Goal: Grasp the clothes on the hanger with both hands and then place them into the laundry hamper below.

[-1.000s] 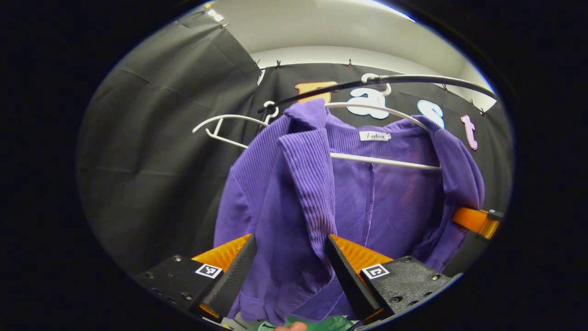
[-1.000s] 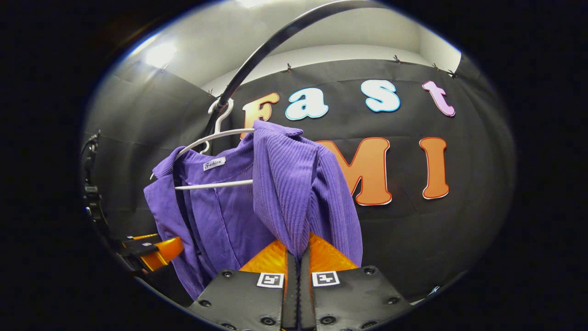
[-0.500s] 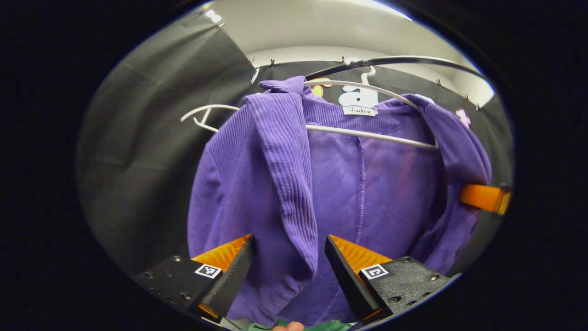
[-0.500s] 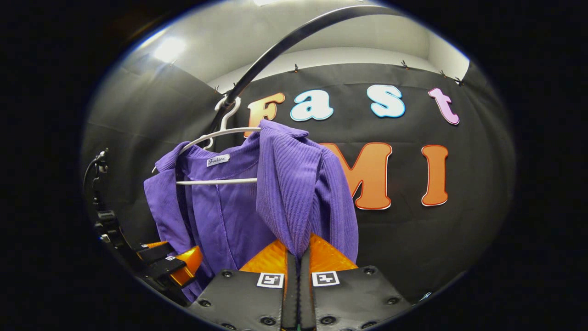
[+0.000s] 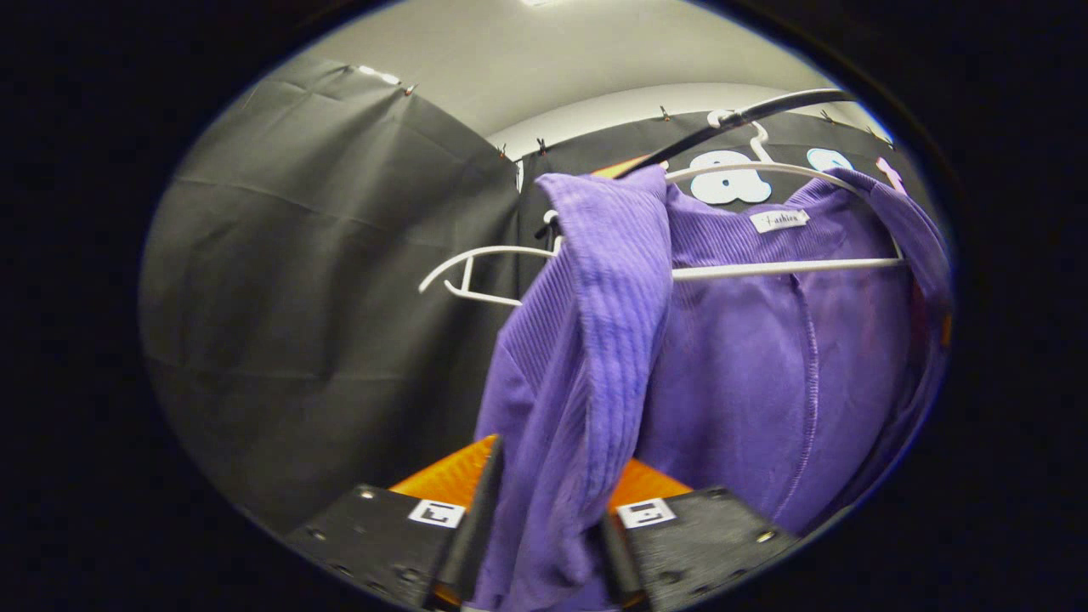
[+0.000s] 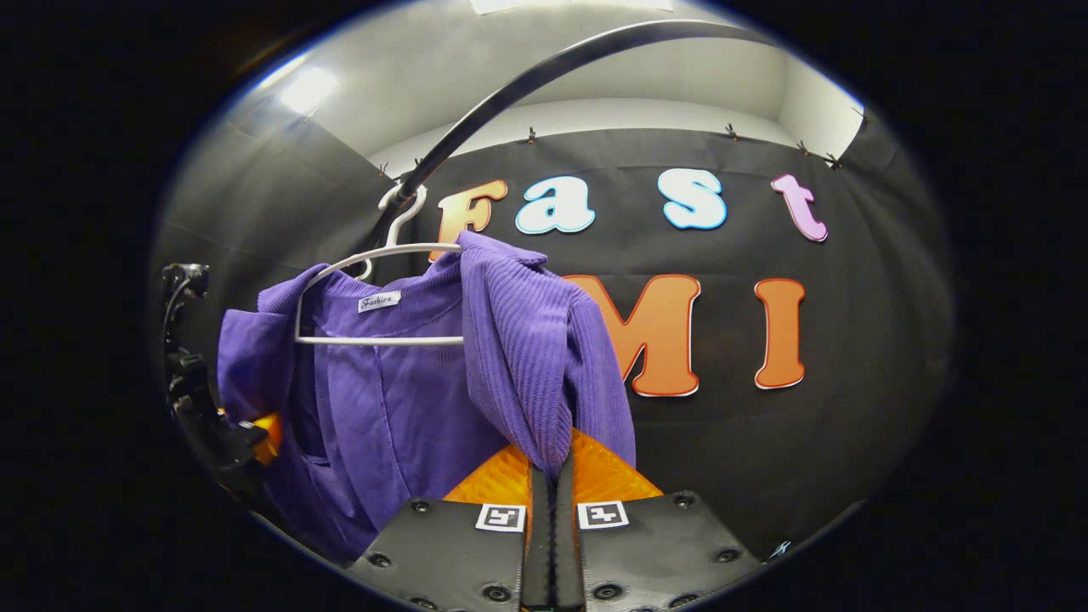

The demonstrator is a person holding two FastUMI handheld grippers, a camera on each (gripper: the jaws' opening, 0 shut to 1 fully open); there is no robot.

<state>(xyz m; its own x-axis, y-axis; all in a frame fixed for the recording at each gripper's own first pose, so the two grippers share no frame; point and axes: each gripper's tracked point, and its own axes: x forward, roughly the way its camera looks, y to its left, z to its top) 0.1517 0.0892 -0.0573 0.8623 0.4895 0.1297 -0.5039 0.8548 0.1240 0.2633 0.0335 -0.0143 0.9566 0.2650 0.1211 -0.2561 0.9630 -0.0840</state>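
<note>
A purple ribbed garment (image 5: 765, 357) hangs on a white hanger (image 5: 790, 268), whose hook sits over a dark curved rail (image 5: 748, 115) near the top of the booth. The hanger's crossbar runs behind the open front of the garment, and one shoulder still sits on the hanger's arm. Inside the neck is a small white sewn label (image 5: 779, 220); it bears dark script, left unread here. In the right gripper view the same garment (image 6: 382, 399) hangs left of centre, with its label (image 6: 379, 301) under the hanger (image 6: 374, 340) and the rail (image 6: 527, 81) arching overhead.

The left gripper (image 5: 544, 527) has its two fingers drawn in around the hanging front edge of the garment, the ribbed lapel passing down between them; cloth fills the gap, and both fingers appear to press on it. The right gripper (image 6: 551, 518) is clenched, its fingers nearly touching, with the other front panel's lower tip pinched between them. In the right gripper view the left gripper shows far off at the garment's left edge, partly hidden by cloth.

A second, bare white hanger (image 5: 476, 276) hangs beside the garment against the black cloth wall (image 5: 323, 280).
</note>
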